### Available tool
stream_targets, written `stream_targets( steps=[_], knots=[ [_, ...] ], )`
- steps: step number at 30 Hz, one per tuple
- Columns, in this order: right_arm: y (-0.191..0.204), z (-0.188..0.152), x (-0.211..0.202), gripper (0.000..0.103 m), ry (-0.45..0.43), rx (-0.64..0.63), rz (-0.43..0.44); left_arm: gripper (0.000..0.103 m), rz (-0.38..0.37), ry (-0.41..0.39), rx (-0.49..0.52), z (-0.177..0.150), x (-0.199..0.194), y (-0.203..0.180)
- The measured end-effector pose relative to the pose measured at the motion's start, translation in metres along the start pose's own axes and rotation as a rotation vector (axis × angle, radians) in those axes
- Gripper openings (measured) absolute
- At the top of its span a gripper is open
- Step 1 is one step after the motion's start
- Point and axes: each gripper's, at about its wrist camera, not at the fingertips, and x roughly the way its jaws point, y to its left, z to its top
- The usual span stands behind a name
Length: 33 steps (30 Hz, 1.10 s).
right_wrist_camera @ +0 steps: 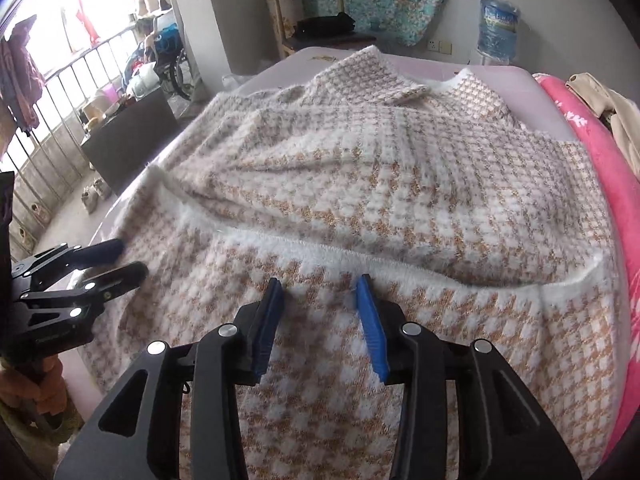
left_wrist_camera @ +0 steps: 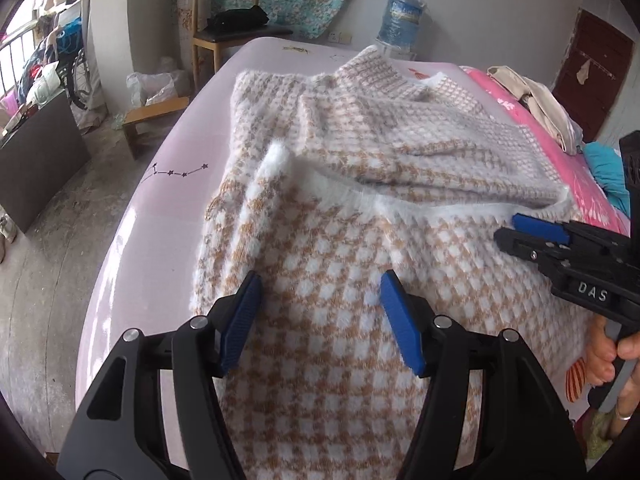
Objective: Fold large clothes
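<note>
The left claw (left_wrist_camera: 320, 292) hangs released over the near part of the checked sweater (left_wrist_camera: 360, 184), its blue pads (left_wrist_camera: 240, 320) spread wide and gripping nothing. The right claw (right_wrist_camera: 320, 296) is likewise parted above the same knit (its pads closer together, still empty). The sweater lies spread on the pale lilac bed (left_wrist_camera: 168, 184), a fuzzy white hem (right_wrist_camera: 320, 240) crossing its middle.

Tan-and-white houndstooth sweater (right_wrist_camera: 360, 208) on pale lilac sheet (left_wrist_camera: 168, 200); blue-padded black claws.
</note>
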Motion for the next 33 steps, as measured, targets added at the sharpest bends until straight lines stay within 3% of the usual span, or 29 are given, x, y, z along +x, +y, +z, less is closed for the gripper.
stream_targets(
  steps=[2, 5, 7, 11, 15, 17, 20, 23, 26, 28, 33],
  knots=[
    [-0.01, -0.002, -0.01, 0.039, -0.005, 0.046, 0.019, 0.059, -0.002, 0.003, -0.012, 0.002, 0.001, 0.001],
    [-0.033, -0.007, -0.029, 0.039, -0.042, 0.133, -0.025, 0.059, -0.028, -0.008, -0.042, 0.0, -0.002, 0.007],
    [-0.052, -0.014, -0.025, 0.04, -0.02, 0.186, -0.081, 0.059, -0.047, -0.02, -0.058, -0.002, -0.004, 0.011],
    [-0.077, -0.021, -0.015, 0.04, -0.006, 0.273, 0.005, 0.059, -0.066, -0.027, -0.095, -0.002, -0.003, 0.015],
    [-0.077, -0.019, -0.036, 0.041, -0.051, 0.262, -0.09, 0.059, -0.058, -0.054, -0.108, 0.001, -0.017, 0.014],
    [-0.088, -0.023, -0.04, 0.042, -0.054, 0.29, -0.128, 0.06, -0.044, -0.099, -0.079, 0.0, -0.031, 0.008],
    [-0.109, -0.035, -0.029, 0.045, -0.016, 0.339, -0.16, 0.065, -0.085, -0.126, -0.032, -0.004, -0.046, -0.009],
    [-0.104, -0.036, -0.04, 0.047, -0.024, 0.334, -0.175, 0.069, -0.099, -0.102, 0.088, -0.008, -0.048, -0.042],
    [-0.092, -0.037, -0.057, 0.061, -0.067, 0.301, -0.14, 0.077, -0.097, -0.084, 0.205, -0.013, -0.044, -0.078],
    [-0.085, -0.038, -0.066, 0.064, -0.082, 0.288, -0.126, 0.079, -0.08, -0.072, 0.266, -0.018, -0.038, -0.099],
    [-0.077, -0.051, -0.074, 0.072, -0.063, 0.256, -0.12, 0.083, -0.035, 0.014, 0.318, -0.029, -0.009, -0.126]
  ],
)
